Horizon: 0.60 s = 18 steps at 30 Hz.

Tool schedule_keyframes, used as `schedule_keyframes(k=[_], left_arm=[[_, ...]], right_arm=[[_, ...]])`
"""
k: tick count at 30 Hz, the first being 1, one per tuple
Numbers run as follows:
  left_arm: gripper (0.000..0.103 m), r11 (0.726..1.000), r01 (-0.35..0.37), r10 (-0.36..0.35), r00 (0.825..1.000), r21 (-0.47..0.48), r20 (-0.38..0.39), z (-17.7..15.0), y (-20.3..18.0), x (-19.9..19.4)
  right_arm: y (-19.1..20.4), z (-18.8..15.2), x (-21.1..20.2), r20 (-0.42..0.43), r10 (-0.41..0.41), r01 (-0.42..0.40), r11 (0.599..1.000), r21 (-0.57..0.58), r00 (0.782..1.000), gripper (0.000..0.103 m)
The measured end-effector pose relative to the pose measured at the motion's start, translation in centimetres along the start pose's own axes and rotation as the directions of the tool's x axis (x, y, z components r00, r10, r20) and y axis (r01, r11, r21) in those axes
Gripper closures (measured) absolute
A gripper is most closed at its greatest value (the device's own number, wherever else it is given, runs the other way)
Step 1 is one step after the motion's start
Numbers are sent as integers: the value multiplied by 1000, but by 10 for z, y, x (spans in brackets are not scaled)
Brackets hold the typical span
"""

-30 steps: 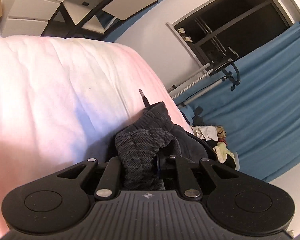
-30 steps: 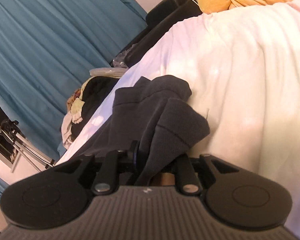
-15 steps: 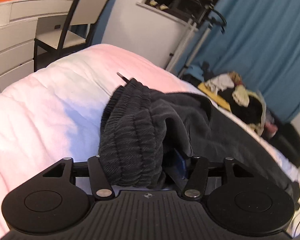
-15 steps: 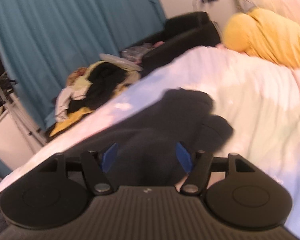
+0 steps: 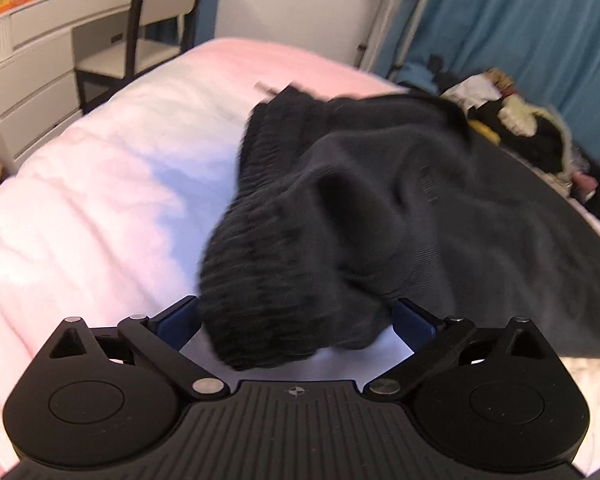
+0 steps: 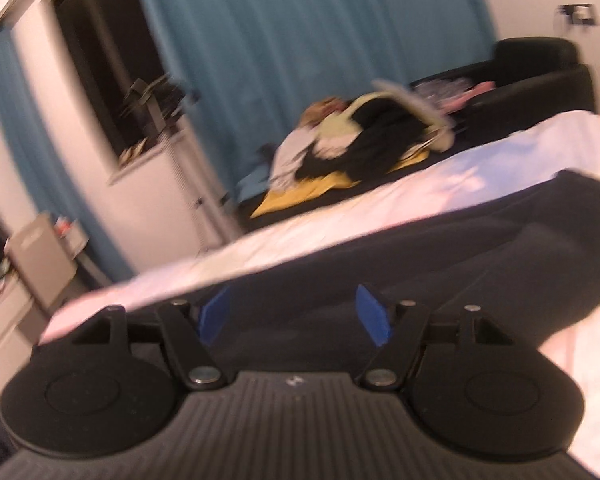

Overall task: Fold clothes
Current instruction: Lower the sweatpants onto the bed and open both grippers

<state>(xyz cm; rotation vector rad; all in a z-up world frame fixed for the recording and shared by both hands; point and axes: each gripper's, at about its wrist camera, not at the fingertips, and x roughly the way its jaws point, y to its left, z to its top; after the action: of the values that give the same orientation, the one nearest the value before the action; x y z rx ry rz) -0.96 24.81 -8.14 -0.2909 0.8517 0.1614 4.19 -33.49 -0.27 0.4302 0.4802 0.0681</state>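
A dark grey garment point(image 5: 400, 200) with a ribbed waistband lies bunched on the white bed cover point(image 5: 100, 200). My left gripper point(image 5: 296, 320) hovers over the ribbed end, its jaws opening wide. The cloth sits between the blue pads point(image 5: 178, 320), which stand clear of it. In the blurred right wrist view the same garment point(image 6: 460, 248) stretches across the bed point(image 6: 340, 220). My right gripper point(image 6: 294, 314) is above it with jaws opening and nothing pinched between its blue pads point(image 6: 374, 316).
A chair point(image 5: 140, 40) and a white dresser point(image 5: 28, 72) stand past the bed's far left corner. A pile of clothes point(image 6: 360, 140) lies beyond the far edge, near blue curtains point(image 6: 300, 40) and a black sofa point(image 6: 540, 76). A metal stand point(image 5: 384, 12) is at the wall.
Both grippers were shut on the dark garment and have let go. The left one rolled and drew back a little. The right one pulled back, rose and swung left.
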Motion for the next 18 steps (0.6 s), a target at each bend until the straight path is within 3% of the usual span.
schedule_keyframes(k=[5,9,11,13,16,18], left_arm=[[1,991,52,-54,999,-120,-9,-4,29,8],[1,991,101,-96,994,-92,52,0,34,-13],[1,977,190,-179,977,-96,111,8,42,-34],[1,950,292,-267,943,-111,198,20,54,-55],[1,903,392,-338,900,-175,276,51,68,-58],[1,888,408,-353,901,-213,252,76,69,-39]], right_arm=[[14,-17,17,-73,21,-25,998,-49,997,33],[15,-19,19,-98,36,-39,999,-23,995,33],[19,-23,14,-104,50,-52,998,-19,993,32],[23,-26,14,-105,56,-59,998,-27,993,31],[36,-31,18,-83,44,-49,997,-64,996,29],[48,-37,27,-76,36,-45,992,-118,996,29]])
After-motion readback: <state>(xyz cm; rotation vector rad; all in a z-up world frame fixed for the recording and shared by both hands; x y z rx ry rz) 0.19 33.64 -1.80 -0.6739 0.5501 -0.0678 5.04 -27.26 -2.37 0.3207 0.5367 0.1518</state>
